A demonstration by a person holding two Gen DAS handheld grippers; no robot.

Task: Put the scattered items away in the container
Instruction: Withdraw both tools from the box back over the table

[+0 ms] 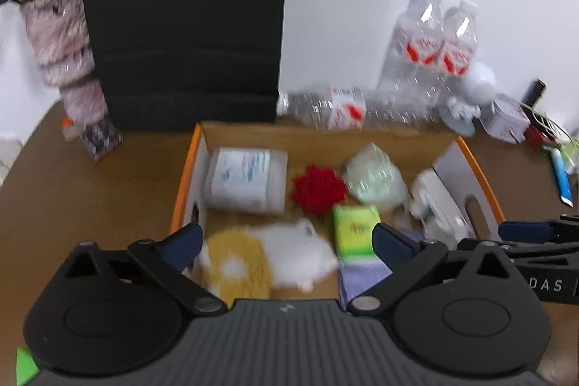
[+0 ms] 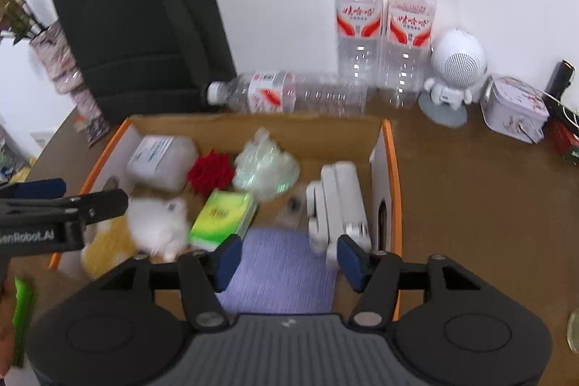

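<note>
An orange-rimmed cardboard box (image 1: pixel 188 169) (image 2: pixel 392 161) sits on the brown table. In it lie a white tissue pack (image 1: pixel 246 179), a red flower (image 1: pixel 318 190), a clear wrapped bundle (image 1: pixel 374 178), a green packet (image 1: pixel 356 234) (image 2: pixel 222 217), a white fluffy toy (image 1: pixel 300 254) (image 2: pixel 157 223), a yellow knit piece (image 1: pixel 237 263), a purple cloth (image 2: pixel 282 270) and a white folding stand (image 2: pixel 340 201). My left gripper (image 1: pixel 287 246) is open and empty above the box's near left. My right gripper (image 2: pixel 289 257) is open and empty above the purple cloth.
A black bag (image 1: pixel 184 20) stands behind the box. Two upright water bottles (image 2: pixel 383 24) and one lying bottle (image 2: pixel 282 93) are at the back. A white robot-shaped speaker (image 2: pixel 454 71), a tin (image 2: pixel 514 109) and a vase (image 1: pixel 68 49) stand nearby.
</note>
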